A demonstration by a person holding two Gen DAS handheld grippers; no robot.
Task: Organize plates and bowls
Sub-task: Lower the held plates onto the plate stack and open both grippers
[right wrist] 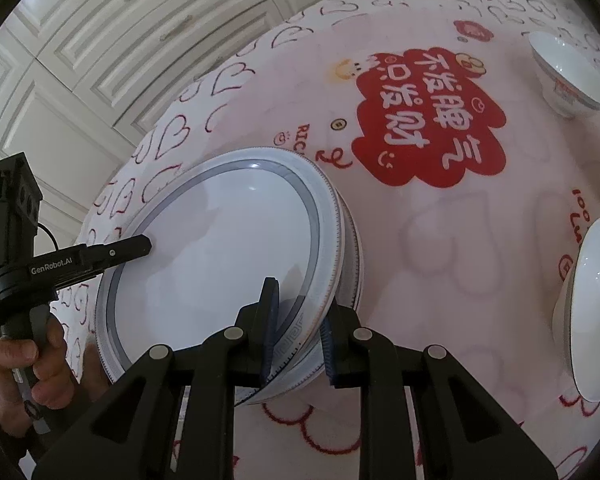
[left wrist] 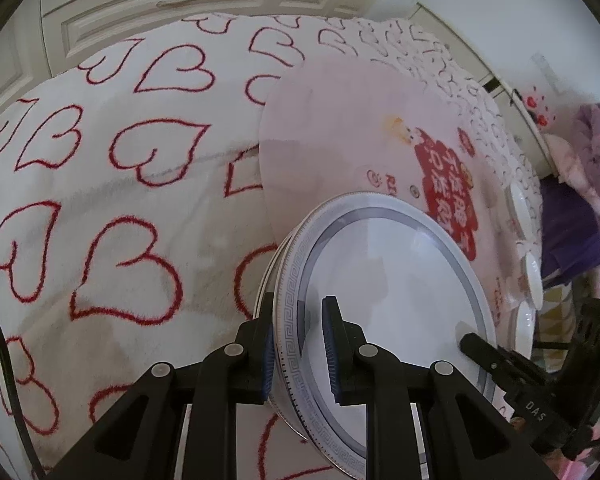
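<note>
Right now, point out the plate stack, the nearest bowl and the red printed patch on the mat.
plate stack (right wrist: pixel 220 248): right wrist view, flat centre of the top plate.
nearest bowl (right wrist: pixel 592 304): right wrist view, inner wall.
red printed patch (right wrist: pixel 428 120): right wrist view, middle of the red shape.

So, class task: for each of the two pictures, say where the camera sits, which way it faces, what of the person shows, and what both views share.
Left wrist: sits on the left gripper, looking down along its fingers at the plates and heart blanket; no hand shows, only the right gripper.
Right wrist: sits on the right gripper, looking down at the plates, mat and bowls; a hand holds the left gripper.
Shared: the plates, gripped at opposite rims; mat, blanket, bowls.
</note>
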